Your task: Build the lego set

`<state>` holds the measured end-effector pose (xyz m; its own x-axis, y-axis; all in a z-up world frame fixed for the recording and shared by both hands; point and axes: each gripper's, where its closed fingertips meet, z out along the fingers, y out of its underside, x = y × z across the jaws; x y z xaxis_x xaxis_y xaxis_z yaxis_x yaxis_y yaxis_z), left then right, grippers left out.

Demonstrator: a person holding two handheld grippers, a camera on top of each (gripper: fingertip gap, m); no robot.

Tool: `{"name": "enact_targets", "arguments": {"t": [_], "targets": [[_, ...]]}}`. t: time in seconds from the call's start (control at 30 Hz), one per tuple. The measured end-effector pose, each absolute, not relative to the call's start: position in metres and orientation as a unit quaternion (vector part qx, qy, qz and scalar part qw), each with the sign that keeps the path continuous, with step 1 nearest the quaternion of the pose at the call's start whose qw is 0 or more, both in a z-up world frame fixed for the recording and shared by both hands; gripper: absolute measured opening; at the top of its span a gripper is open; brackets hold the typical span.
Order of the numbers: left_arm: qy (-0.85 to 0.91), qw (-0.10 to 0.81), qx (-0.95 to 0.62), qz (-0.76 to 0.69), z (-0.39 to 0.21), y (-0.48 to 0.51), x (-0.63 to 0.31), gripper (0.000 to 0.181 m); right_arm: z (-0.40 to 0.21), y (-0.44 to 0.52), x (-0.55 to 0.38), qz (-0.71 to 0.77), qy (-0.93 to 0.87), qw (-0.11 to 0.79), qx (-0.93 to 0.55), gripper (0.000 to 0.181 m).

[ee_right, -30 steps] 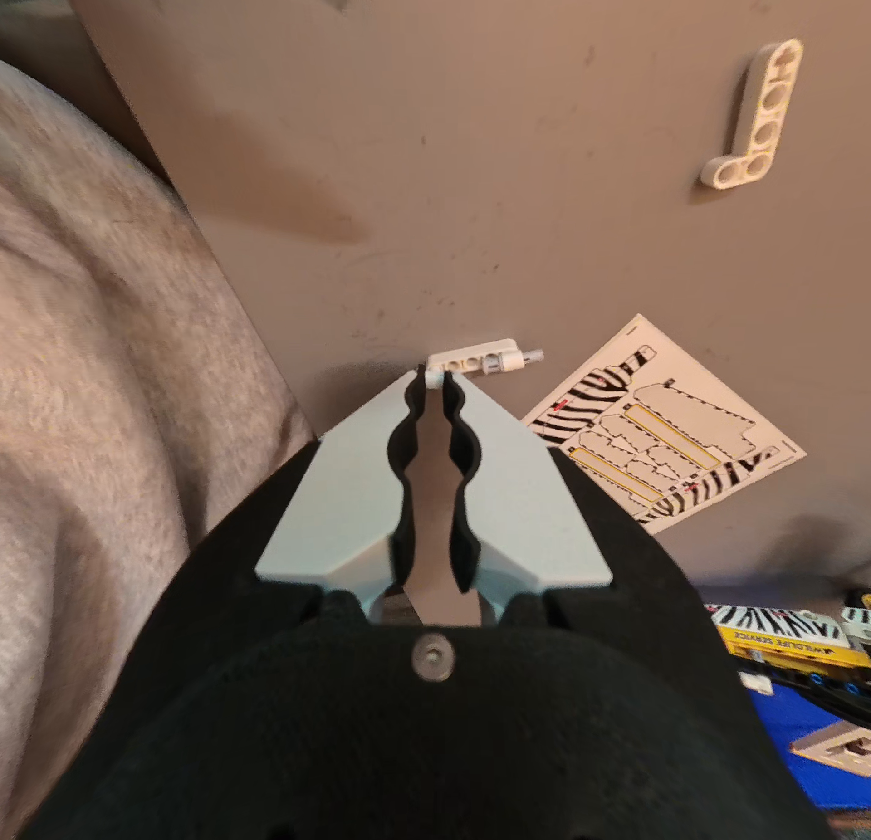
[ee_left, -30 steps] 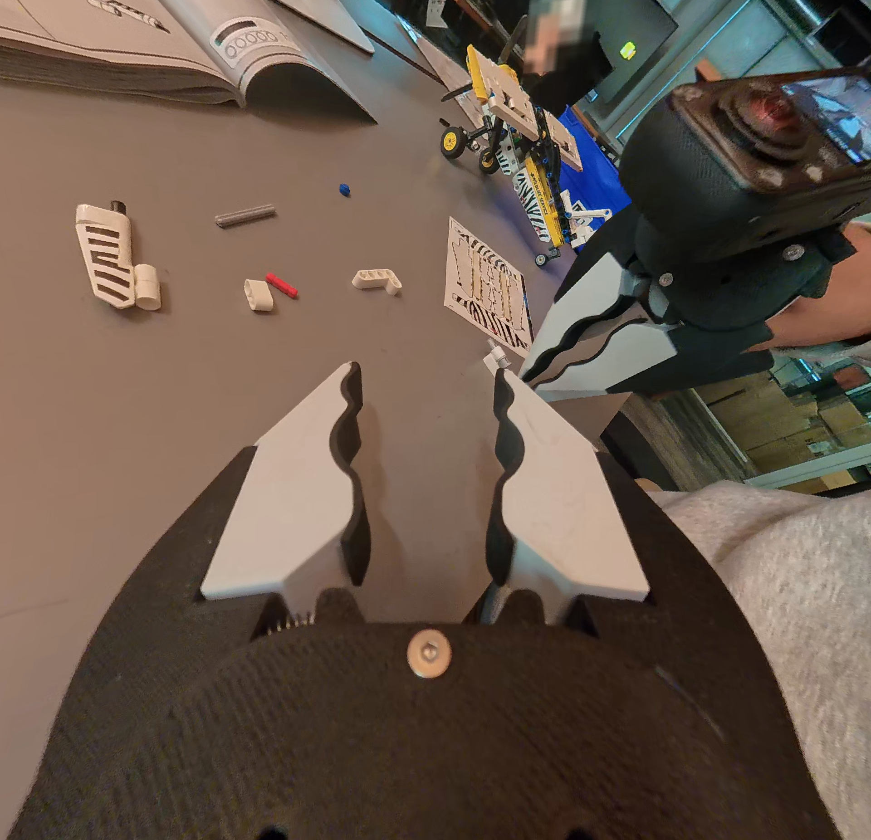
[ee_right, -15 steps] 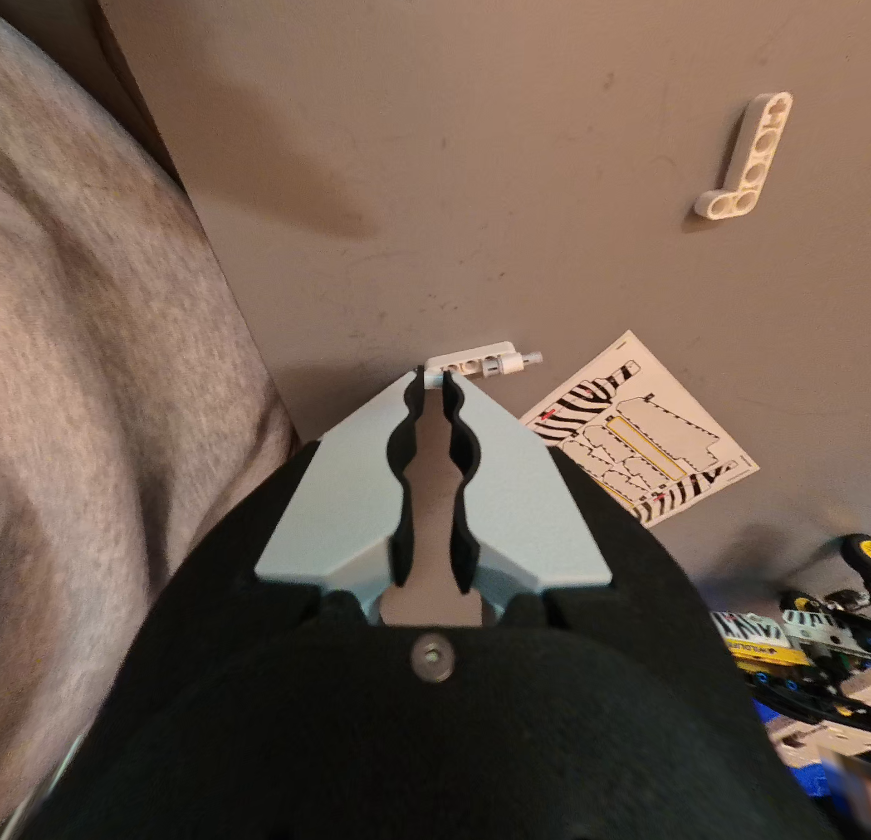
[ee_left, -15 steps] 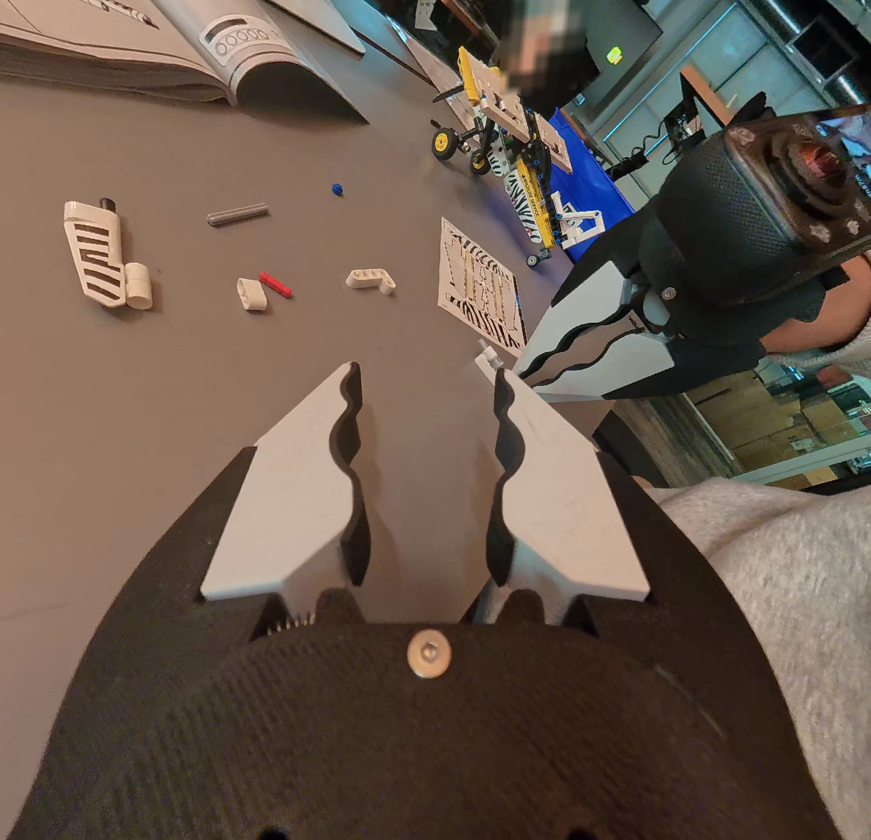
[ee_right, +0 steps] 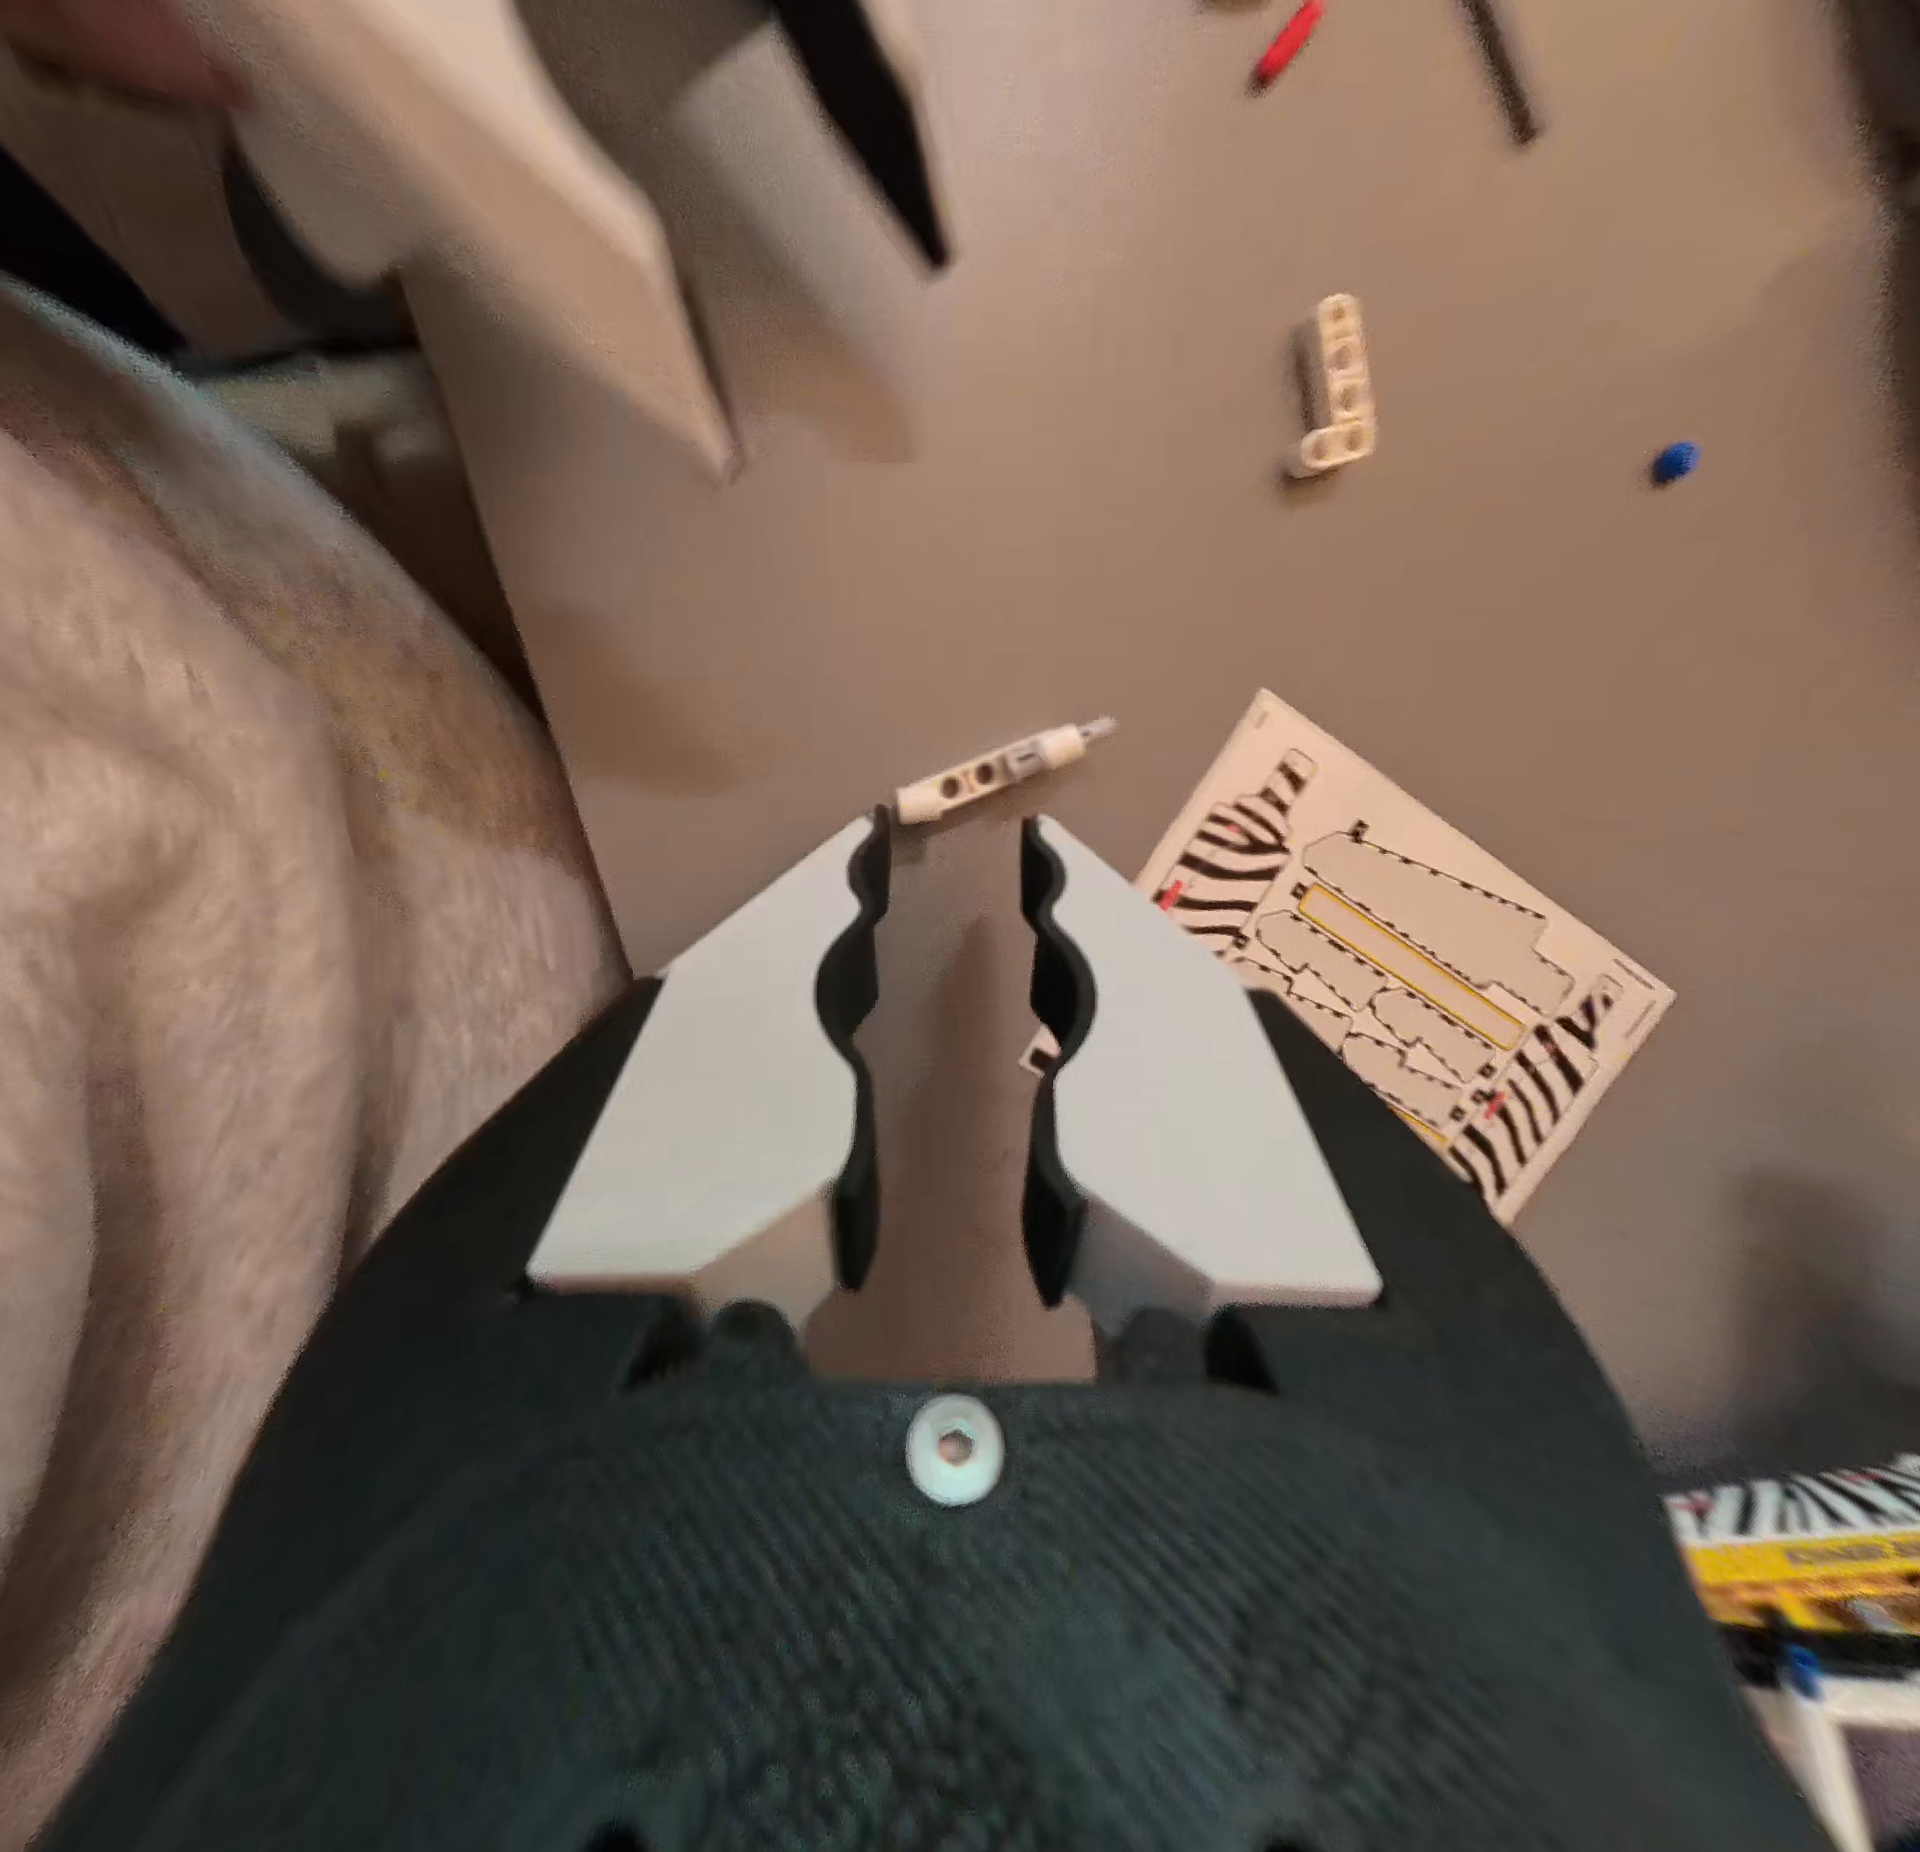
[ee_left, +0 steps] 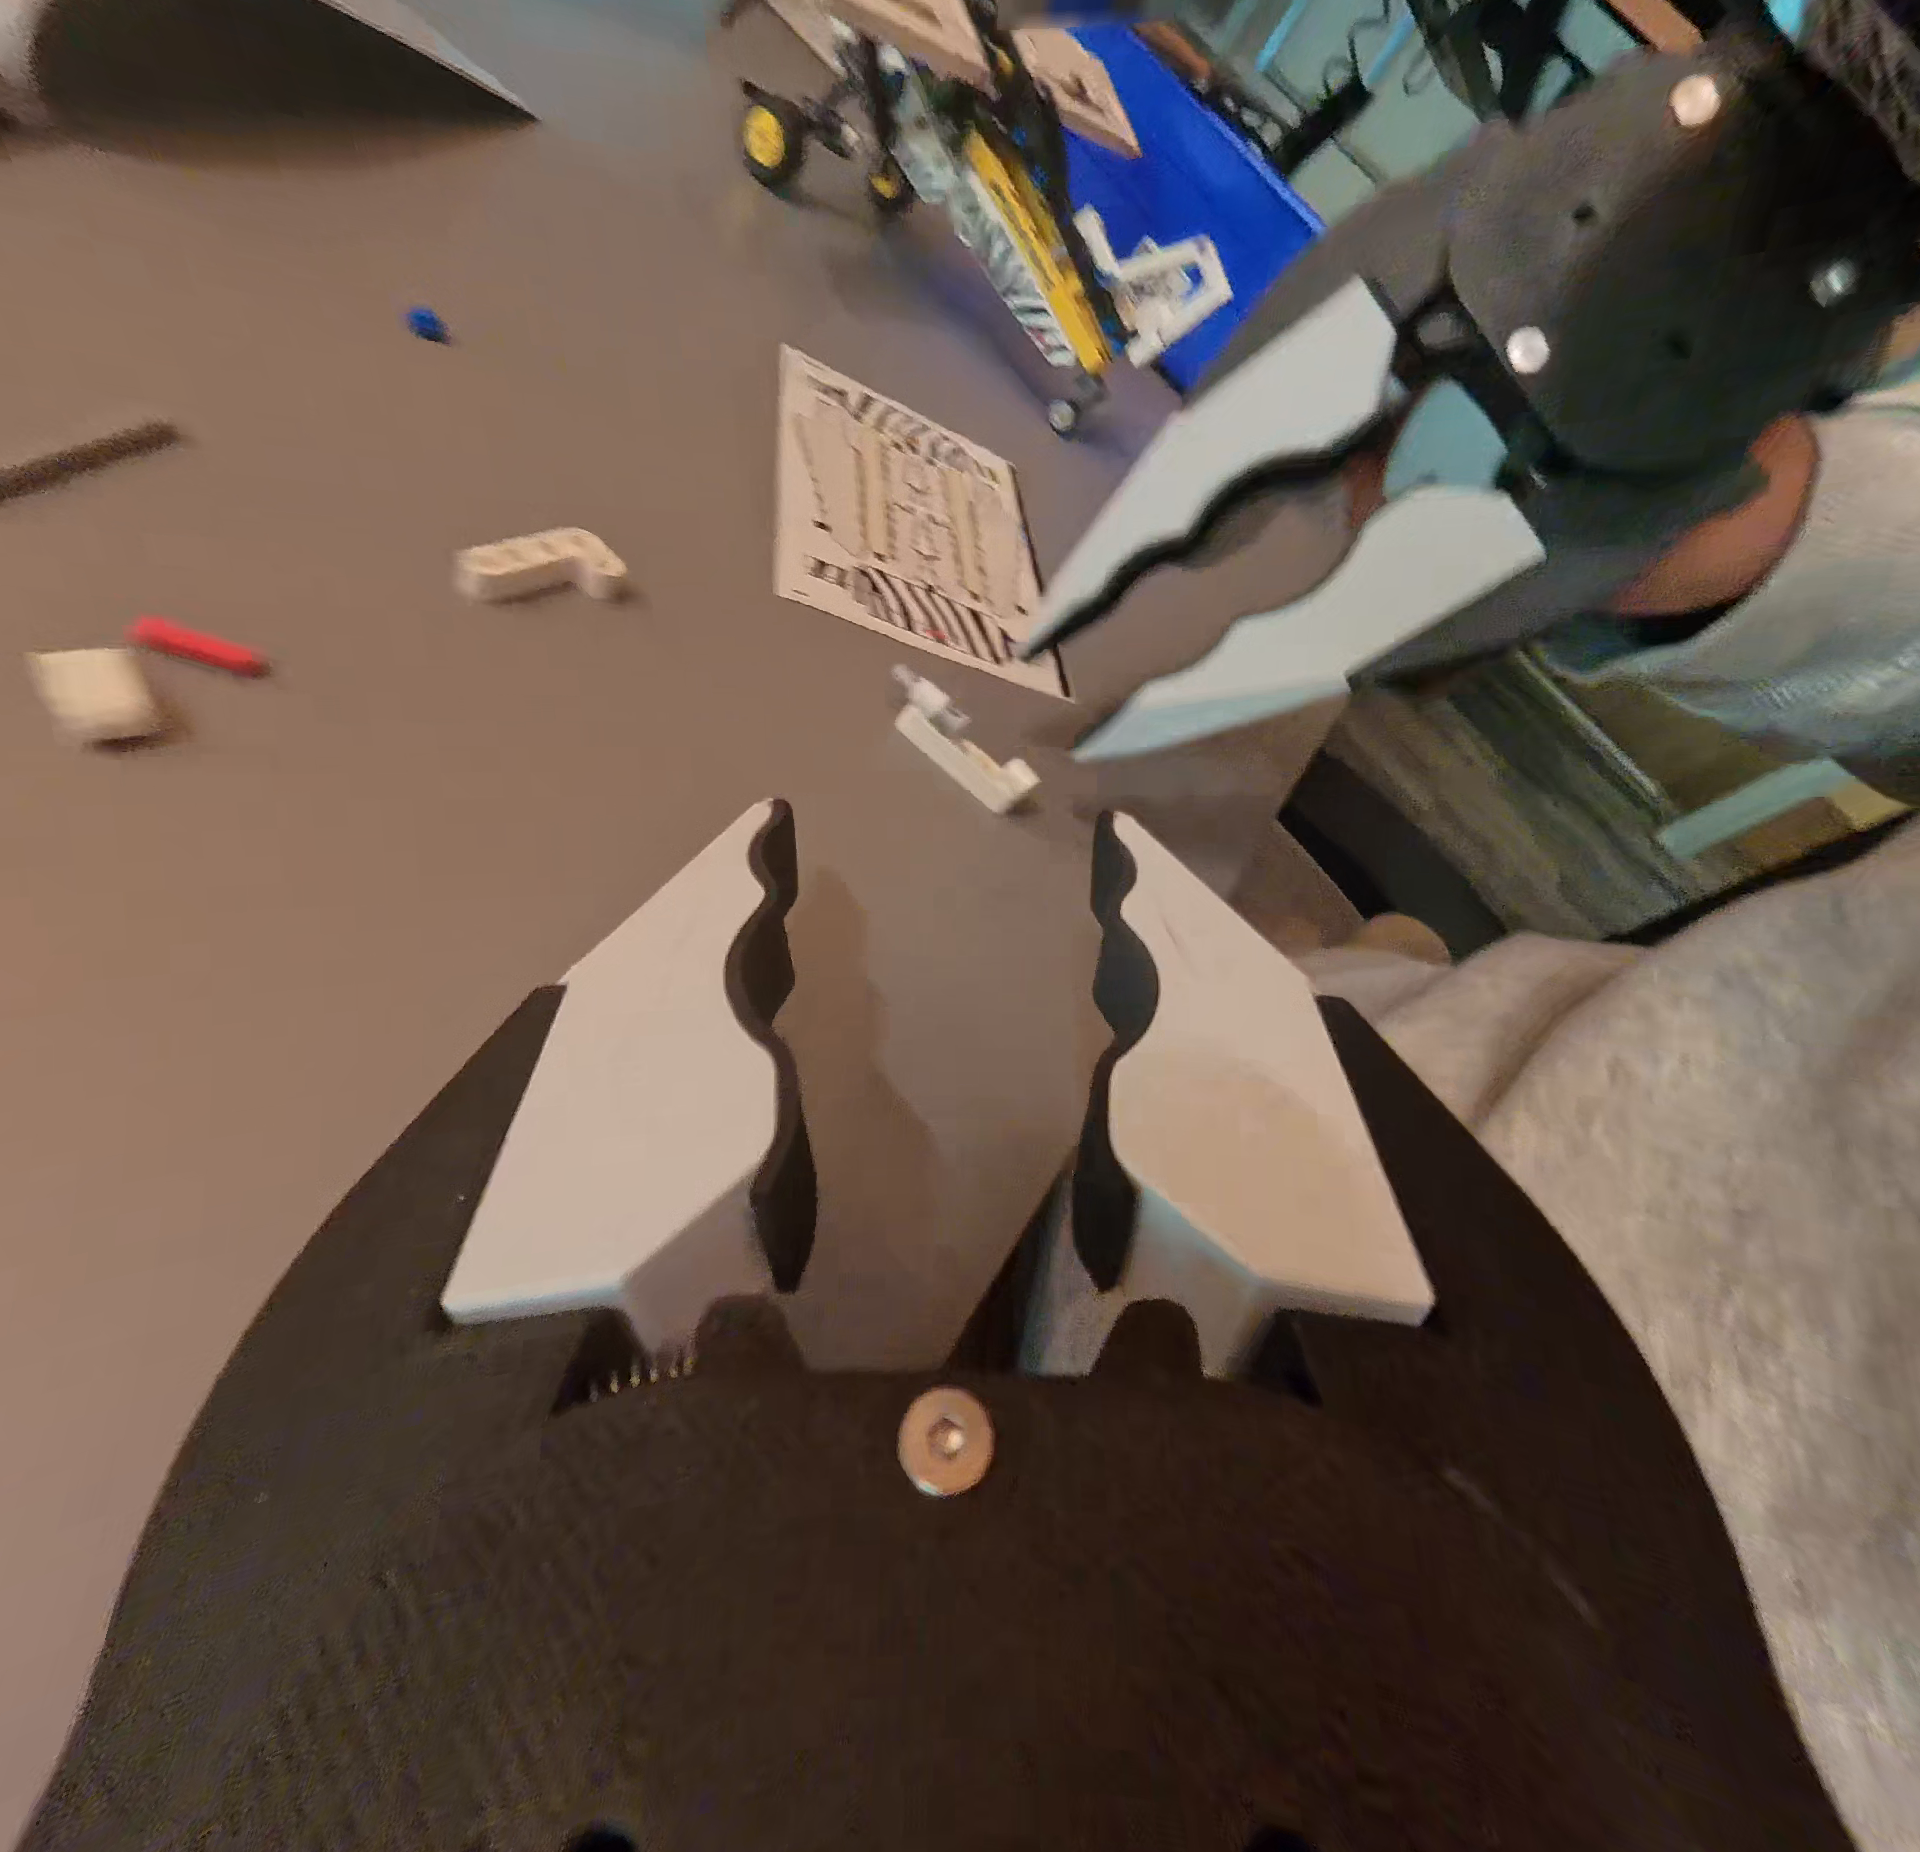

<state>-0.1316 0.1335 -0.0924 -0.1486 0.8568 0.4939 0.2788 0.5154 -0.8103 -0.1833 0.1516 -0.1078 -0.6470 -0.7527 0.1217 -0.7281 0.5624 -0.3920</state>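
Observation:
A small white beam with a pin in one end (ee_left: 961, 748) lies loose on the grey table (ee_left: 416, 919), close to its near edge. My left gripper (ee_left: 940, 813) is open and empty, with its tips just short of the beam. My right gripper (ee_right: 954, 820) is open and empty, and the beam (ee_right: 987, 774) lies right beyond its tips. The right gripper (ee_left: 1055, 701) also shows in the left wrist view, just right of the beam. The left gripper (ee_right: 831, 358) shows at the top of the right wrist view.
A zebra-striped sticker sheet (ee_left: 904, 514) lies beside the beam. Farther off are a white L-shaped beam (ee_left: 540, 566), a red pin (ee_left: 197, 647), a blue pin (ee_left: 426, 324), a grey axle (ee_left: 88, 462) and a small white piece (ee_left: 94, 690). The part-built yellow model (ee_left: 966, 140) stands at the back. A grey sleeve (ee_left: 1662, 1179) is at the table edge. Across from one pair of fingers to the other is roughly 7 cm.
My right gripper has opened and let go of the small white beam, which now lies on the table. My left gripper has moved forward toward the beam.

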Motion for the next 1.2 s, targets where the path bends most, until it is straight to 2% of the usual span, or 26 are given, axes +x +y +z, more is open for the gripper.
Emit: {"name": "enact_targets", "arguments": {"t": [0.07,0.13,0.23,0.37,0.43,0.5,0.7,1.03,1.2], "targets": [[-0.697,0.5,-0.433,0.277,-0.1,0.149,-0.148,0.055,-0.103,0.146,-0.188,-0.258,0.877,0.055,-0.401,0.026],[-0.699,0.475,-0.461,0.271,-0.109,0.16,-0.162,0.034,-0.094,0.146,-0.179,-0.308,0.836,0.101,-0.443,0.044],[-0.72,0.433,-0.464,0.28,-0.114,0.158,-0.173,0.035,-0.077,0.135,-0.179,-0.379,0.746,0.075,-0.543,0.044],[-0.733,0.42,-0.449,0.29,-0.115,0.154,-0.171,0.04,-0.09,0.147,-0.169,-0.295,0.719,0.148,-0.612,0.043],[-0.74,0.398,-0.454,0.297,-0.117,0.153,-0.166,0.04,-0.099,0.148,-0.168,-0.273,0.697,0.153,-0.645,0.033],[-0.742,0.381,-0.461,0.305,-0.119,0.153,-0.161,0.04,-0.106,0.141,-0.168,-0.277,0.679,0.141,-0.666,0.032],[-0.744,0.366,-0.464,0.313,-0.12,0.16,-0.163,0.041,-0.128,0.144,-0.179,-0.207,0.72,0.183,-0.637,0.049],[-0.733,0.341,-0.487,0.33,-0.119,0.154,-0.166,0.044,-0.135,0.164,-0.196,-0.246,0.768,0.169,-0.567,0.04],[-0.687,0.369,-0.544,0.308,-0.106,0.15,-0.172,0.044,-0.134,0.155,-0.192,-0.3,0.787,0.171,-0.511,0.038]]}}
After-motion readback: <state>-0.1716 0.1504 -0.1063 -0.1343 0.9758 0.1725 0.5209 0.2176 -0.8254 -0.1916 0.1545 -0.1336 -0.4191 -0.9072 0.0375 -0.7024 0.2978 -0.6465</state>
